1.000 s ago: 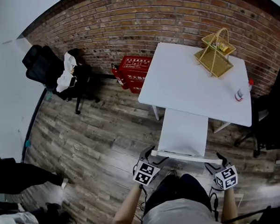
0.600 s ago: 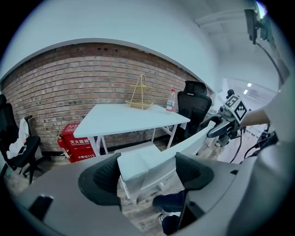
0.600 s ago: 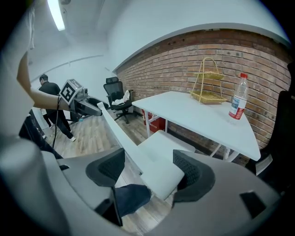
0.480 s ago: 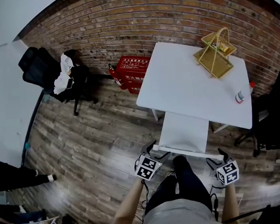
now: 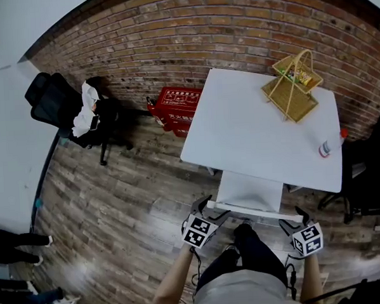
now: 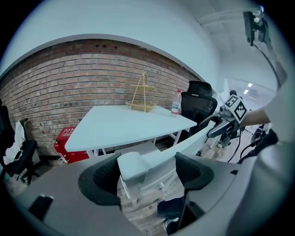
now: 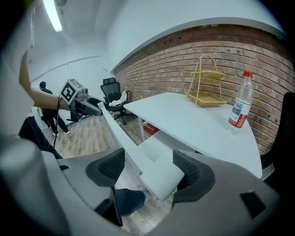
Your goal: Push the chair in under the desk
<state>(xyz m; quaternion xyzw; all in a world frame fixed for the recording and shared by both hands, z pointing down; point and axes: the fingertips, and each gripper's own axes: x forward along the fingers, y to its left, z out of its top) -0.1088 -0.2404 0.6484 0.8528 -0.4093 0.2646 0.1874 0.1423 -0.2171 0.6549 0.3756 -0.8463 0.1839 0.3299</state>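
The white chair (image 5: 249,191) stands with most of its seat under the white desk (image 5: 240,133); only a short strip of seat shows in the head view. My left gripper (image 5: 205,208) is at the left end of the chair's top back rail (image 5: 253,209), my right gripper (image 5: 299,216) at the right end. In the left gripper view the rail end (image 6: 133,167) lies between the spread jaws of the left gripper (image 6: 147,173), against the left pad. In the right gripper view the other rail end (image 7: 159,177) sits between the right gripper's (image 7: 150,173) jaws, which stand open around it.
A wicker basket (image 5: 292,79) and a plastic bottle (image 5: 329,144) sit on the desk. A red crate (image 5: 178,107) stands by the brick wall. Black office chairs stand at left (image 5: 67,107) and right (image 5: 369,170). A bystander's legs (image 5: 17,243) show at the left edge.
The chair has slid farther under the desk, so less seat shows. Both grippers moved forward with the back rail. The bystanders at left have moved away.
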